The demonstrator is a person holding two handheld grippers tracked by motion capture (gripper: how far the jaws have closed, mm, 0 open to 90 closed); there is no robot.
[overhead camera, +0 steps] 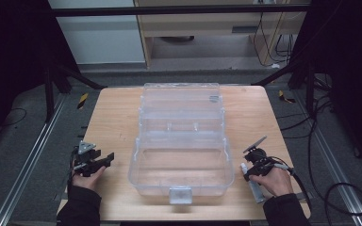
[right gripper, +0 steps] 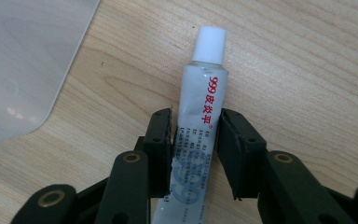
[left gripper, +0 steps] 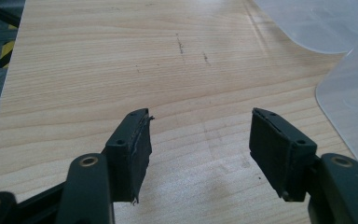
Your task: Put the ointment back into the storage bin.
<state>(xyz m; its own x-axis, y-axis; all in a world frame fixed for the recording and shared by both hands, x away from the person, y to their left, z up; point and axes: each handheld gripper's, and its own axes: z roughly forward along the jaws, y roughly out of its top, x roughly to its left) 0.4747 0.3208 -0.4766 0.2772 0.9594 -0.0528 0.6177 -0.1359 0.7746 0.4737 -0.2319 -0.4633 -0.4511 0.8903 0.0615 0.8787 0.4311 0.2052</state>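
A large clear plastic storage box (overhead camera: 181, 165) is sitting in the middle of the light wooden worktop (overhead camera: 118, 117), with its hinged transparent lid (overhead camera: 181, 106) lying open behind it, toward the far edge. The box's near compartment is looking empty, and a small pale latch (overhead camera: 180, 194) is hanging at the centre of its front wall. Whether anything is lying in the lid's shallow recess I cannot tell.

To the right of the box, the right tongs (overhead camera: 248, 170) are closing on a small white ointment tube with a white screw cap and red lettering (right gripper: 201, 100). In the right gripper view both black jaws are pressing against the tube's sides at mid-body, with the cap pointing away from the hand and the tube's flat end running back between the arms. The tube is lying against the worktop near the box's rounded corner, outside the box. In the high view the tube is lying just beside the box's right wall, with the person's right hand (overhead camera: 277, 180) wrapped around the gripper.

To the left of the box, the left tongs (left gripper: 199, 140) are standing wide apart with bare wood between the jaws, holding nothing. The person's left hand (overhead camera: 88, 179) is holding them low over the worktop, near the box's left wall but apart from it.
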